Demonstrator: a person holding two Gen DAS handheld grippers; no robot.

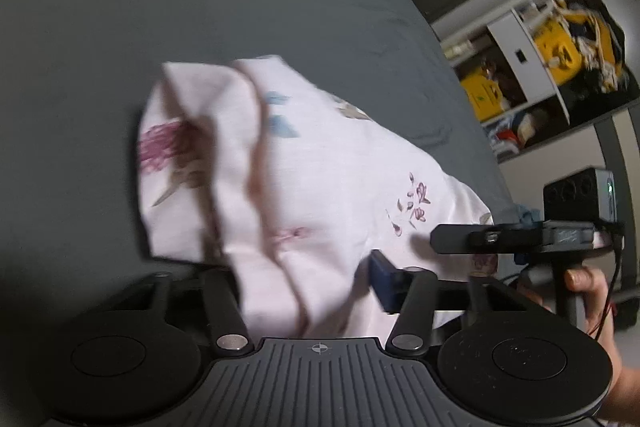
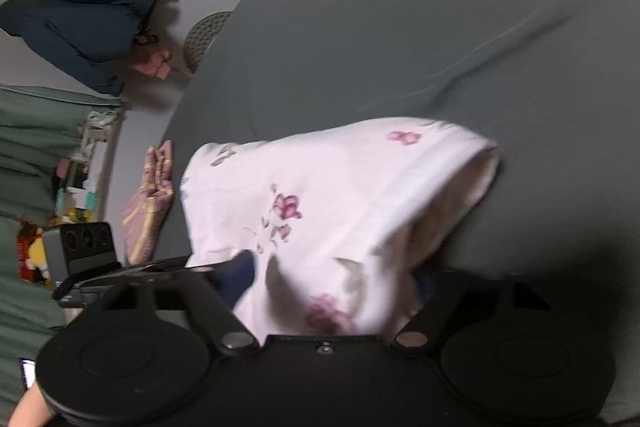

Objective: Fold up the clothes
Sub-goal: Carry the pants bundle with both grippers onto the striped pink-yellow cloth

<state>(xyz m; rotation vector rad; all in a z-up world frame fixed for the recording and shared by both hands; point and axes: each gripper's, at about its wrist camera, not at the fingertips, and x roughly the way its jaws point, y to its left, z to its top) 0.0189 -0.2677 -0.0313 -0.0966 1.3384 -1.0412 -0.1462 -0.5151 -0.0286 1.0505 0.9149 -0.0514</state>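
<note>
A white garment with pink and purple flowers point(image 1: 320, 167) hangs bunched above the grey bed sheet point(image 1: 200, 7) and is blurred by motion. My left gripper point(image 1: 316, 283) is shut on its near edge. One blue pad point(image 1: 384, 279) shows and cloth hides the other finger. In the right wrist view the same garment point(image 2: 340, 195) drapes over my right gripper point(image 2: 328, 287), which is shut on it with one blue pad point(image 2: 240, 275) showing. The two grippers sit side by side. The right gripper point(image 1: 440, 239) shows at the left view's right edge, held by a hand point(image 1: 588, 291).
The grey sheet point(image 2: 400, 27) spreads wide beyond the garment. White shelves with yellow items point(image 1: 560, 51) stand past the bed's right edge. On the other side are a dark jacket point(image 2: 80, 27) on the wall, a pink-and-gold cloth point(image 2: 152, 203) and a green curtain point(image 2: 32, 147).
</note>
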